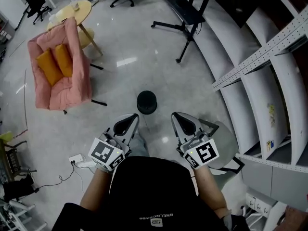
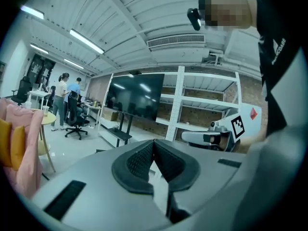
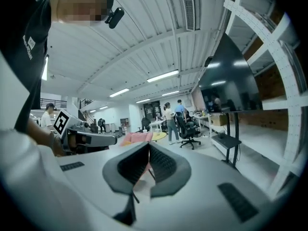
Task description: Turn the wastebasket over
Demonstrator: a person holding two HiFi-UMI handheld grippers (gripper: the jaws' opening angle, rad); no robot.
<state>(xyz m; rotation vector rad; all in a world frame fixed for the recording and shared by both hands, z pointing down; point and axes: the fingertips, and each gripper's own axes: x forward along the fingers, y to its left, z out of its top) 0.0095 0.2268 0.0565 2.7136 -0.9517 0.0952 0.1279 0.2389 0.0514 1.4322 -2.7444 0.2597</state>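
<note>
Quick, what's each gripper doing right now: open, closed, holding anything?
Left gripper: closed, holding nothing.
Right gripper: closed, holding nothing.

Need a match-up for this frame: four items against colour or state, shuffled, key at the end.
Items:
1. wastebasket
2. armchair
3. cushions
4. left tongs

Descriptions:
a. orange
b. shut, nothing between them
c. black, standing on the floor
d. pink

Pairs: 1-c, 2-d, 3-a, 4-b
</note>
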